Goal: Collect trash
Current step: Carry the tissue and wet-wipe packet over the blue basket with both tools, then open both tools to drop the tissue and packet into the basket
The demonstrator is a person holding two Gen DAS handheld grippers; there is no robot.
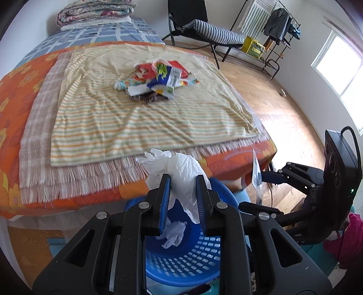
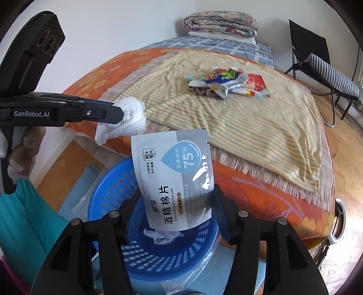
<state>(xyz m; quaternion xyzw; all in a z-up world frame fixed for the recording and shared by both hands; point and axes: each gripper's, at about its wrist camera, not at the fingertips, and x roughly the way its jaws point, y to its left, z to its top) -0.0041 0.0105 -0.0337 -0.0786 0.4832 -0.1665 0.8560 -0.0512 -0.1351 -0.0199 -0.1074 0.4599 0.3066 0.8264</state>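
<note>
My left gripper point(image 1: 182, 179) is shut on a crumpled white tissue point(image 1: 179, 168) and holds it over the blue perforated basket point(image 1: 181, 256). It also shows in the right wrist view point(image 2: 122, 113) with the tissue point(image 2: 129, 115). My right gripper point(image 2: 177, 195) is shut on a grey alcohol pad packet point(image 2: 174, 174), above the basket point(image 2: 109, 192). The packet shows edge-on in the left wrist view point(image 1: 256, 177). A white crumpled piece point(image 1: 173, 233) lies in the basket. A pile of wrappers point(image 1: 158, 79) lies on the striped cloth.
The bed with an orange cover point(image 1: 20, 90) and striped cloth point(image 1: 140, 122) is behind the basket. A folded quilt point(image 1: 95, 11) lies at its head. A chair point(image 1: 204, 29) and clothes rack point(image 1: 276, 29) stand on the wooden floor to the right.
</note>
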